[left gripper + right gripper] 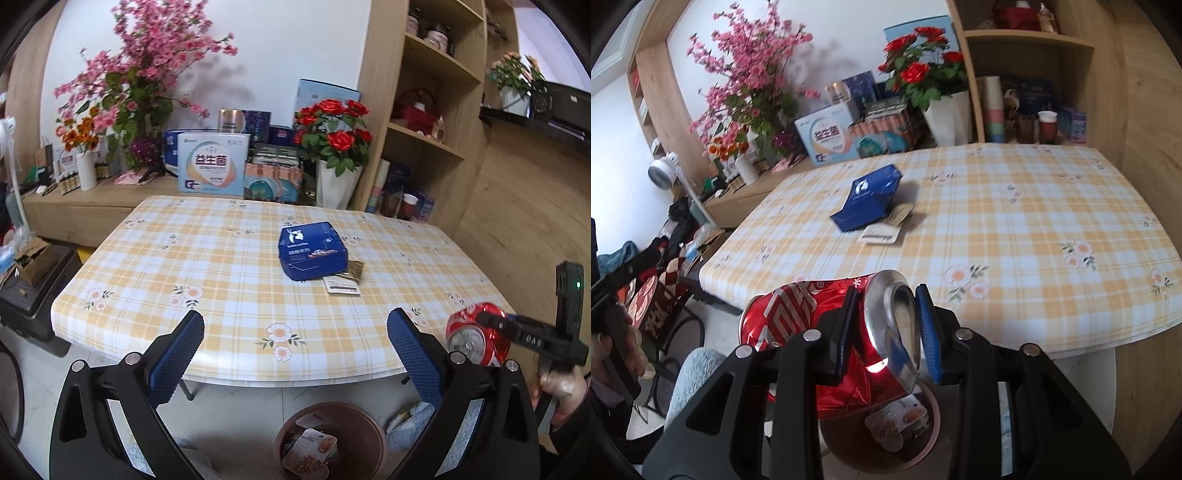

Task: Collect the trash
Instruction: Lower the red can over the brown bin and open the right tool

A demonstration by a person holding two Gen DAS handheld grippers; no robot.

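1. Crushed red can [827,332], nearest the lens, was clenched in the right tool [886,332] at its top rim, above the brown bin [934,421].
2. Surface [229,280] carried a blue box [312,249], probably light and stiff; take hold across its short sides.
3. Left tool [295,354] stood released and empty, with free room ahead.
4. Paper tags [343,284] lay flat beside the box, likely slippery to pinch.

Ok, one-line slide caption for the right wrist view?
Right claw grips a crushed red can above the brown bin, beside the checked table.
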